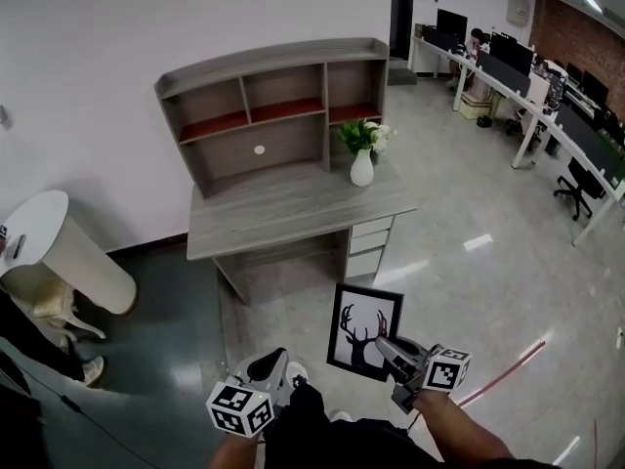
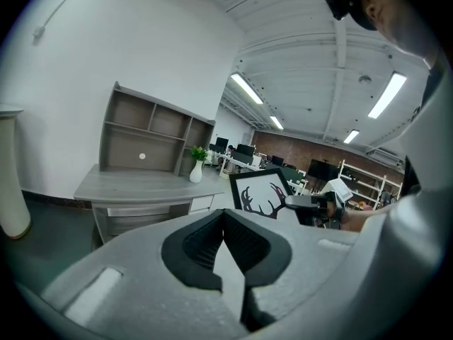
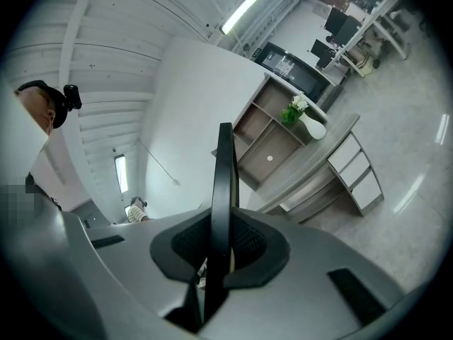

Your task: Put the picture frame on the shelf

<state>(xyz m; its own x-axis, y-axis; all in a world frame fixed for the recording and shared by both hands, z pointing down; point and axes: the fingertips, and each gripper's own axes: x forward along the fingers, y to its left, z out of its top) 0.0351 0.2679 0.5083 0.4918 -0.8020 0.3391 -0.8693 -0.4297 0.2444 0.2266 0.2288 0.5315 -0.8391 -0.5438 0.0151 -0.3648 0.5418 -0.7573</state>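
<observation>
The picture frame (image 1: 363, 330) is black with a deer-antler print. It hangs upright over the floor in front of the desk, and my right gripper (image 1: 383, 344) is shut on its lower right edge. The right gripper view shows the frame (image 3: 225, 183) edge-on between the pads. My left gripper (image 1: 276, 358) is low at the left with its jaws shut and nothing in them; the frame (image 2: 260, 195) lies ahead of it to the right. The grey shelf unit (image 1: 264, 106) stands on the desk (image 1: 293, 208) against the white wall, some way ahead.
A white vase with a green plant (image 1: 362, 167) stands on the desk's right end, beside the shelf. Drawers (image 1: 369, 247) sit under the desk at the right. A white round table (image 1: 39, 225) is at the left. Office desks and chairs (image 1: 527, 76) fill the back right.
</observation>
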